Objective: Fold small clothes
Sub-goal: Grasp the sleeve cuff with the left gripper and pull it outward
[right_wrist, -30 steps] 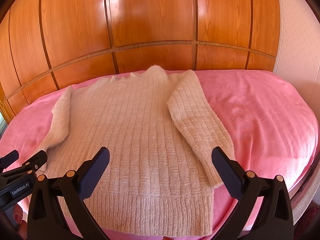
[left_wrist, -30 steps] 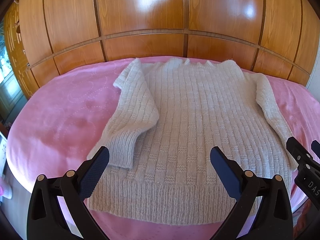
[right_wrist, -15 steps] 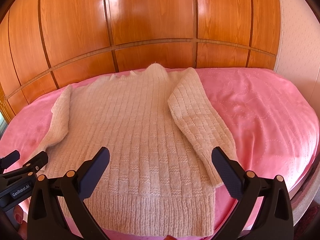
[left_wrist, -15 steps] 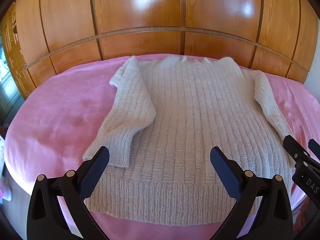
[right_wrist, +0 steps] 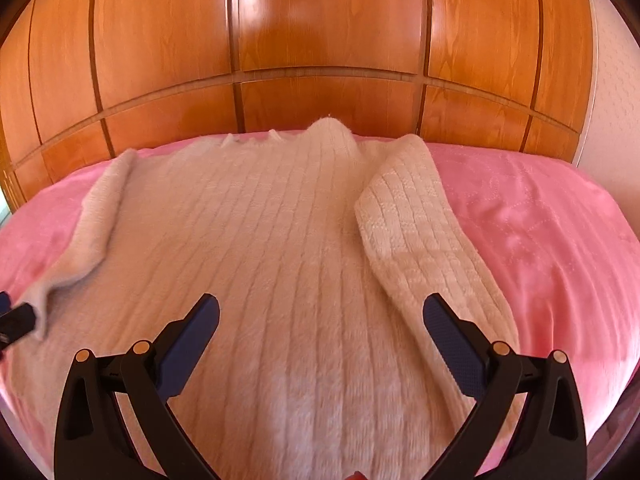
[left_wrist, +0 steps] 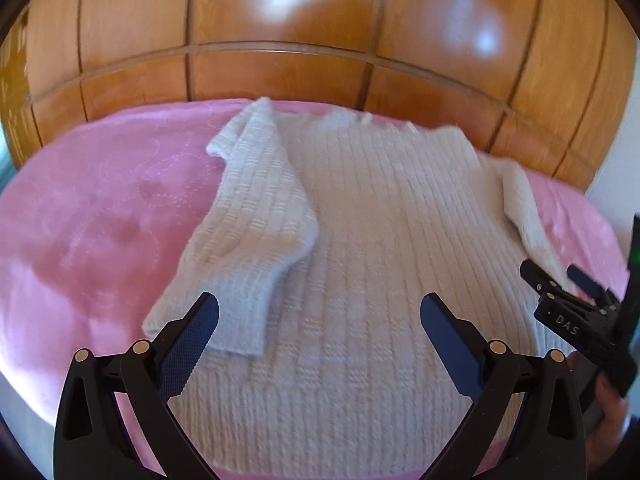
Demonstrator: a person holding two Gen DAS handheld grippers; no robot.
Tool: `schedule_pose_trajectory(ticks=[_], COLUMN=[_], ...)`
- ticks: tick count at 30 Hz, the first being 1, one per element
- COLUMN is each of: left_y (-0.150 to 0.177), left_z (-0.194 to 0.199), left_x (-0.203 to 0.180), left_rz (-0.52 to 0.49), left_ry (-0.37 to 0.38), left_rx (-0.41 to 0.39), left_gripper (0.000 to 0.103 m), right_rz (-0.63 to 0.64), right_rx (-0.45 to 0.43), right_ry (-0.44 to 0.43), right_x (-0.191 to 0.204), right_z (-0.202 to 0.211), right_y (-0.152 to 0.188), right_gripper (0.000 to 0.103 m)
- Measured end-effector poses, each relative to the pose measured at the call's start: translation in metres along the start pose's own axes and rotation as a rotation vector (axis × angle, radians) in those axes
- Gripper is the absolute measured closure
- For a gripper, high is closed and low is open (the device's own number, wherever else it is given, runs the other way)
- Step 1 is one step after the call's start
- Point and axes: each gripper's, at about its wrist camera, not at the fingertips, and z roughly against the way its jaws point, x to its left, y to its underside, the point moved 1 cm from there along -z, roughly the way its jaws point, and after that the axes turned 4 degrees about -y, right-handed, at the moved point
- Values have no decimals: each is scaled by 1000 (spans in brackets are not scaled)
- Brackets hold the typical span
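A cream ribbed knit sweater [left_wrist: 372,248] lies flat on the pink bedspread, hem towards me. It also shows in the right wrist view [right_wrist: 256,248]. Its left sleeve [left_wrist: 248,240] lies folded in over the body. Its right sleeve [right_wrist: 420,248] lies along the right side. My left gripper [left_wrist: 318,328] is open and empty above the hem, by the left cuff. My right gripper [right_wrist: 320,328] is open and empty above the lower body. The right gripper also shows at the right edge of the left wrist view [left_wrist: 560,284], at the right cuff.
The pink bedspread [left_wrist: 92,232] covers the bed, with bare fabric left of the sweater and to its right [right_wrist: 540,240]. A glossy wooden panelled headboard [right_wrist: 320,60] rises behind the bed. The bed's front edge is right under the grippers.
Both grippers have moved forward and lower over the sweater, which now fills more of each view. The sweater has not moved. Both stay open.
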Motion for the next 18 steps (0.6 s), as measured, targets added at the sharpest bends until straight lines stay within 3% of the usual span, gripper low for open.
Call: schedule_pose_trajectory(ticks=[6, 9, 12, 14, 16, 18], left_y=[-11, -16, -16, -16, -15, -16], left_z=[-23, -43, -64, -70, -71, -71], left_x=[44, 58, 69, 71, 69, 65], left_rz=[116, 114, 141, 132, 108, 74], left_ry=[-28, -63, -33, -43, -61, -48], left_rx=[12, 50, 125, 120, 108, 108], left_gripper=[4, 32, 43, 49, 69, 81], right_rz=[-5, -29, -18, -4, 6, 5], right_rx=[41, 88, 79, 79, 73, 69], right_ry=[43, 46, 57, 70, 79, 79], right_x=[-7, -11, -10, -7, -6, -6], right_z=[-39, -52, -51, -51, -49, -48], right_y=[-3, 1, 3, 5, 8, 9], right_gripper=[2, 2, 2, 2, 2, 2])
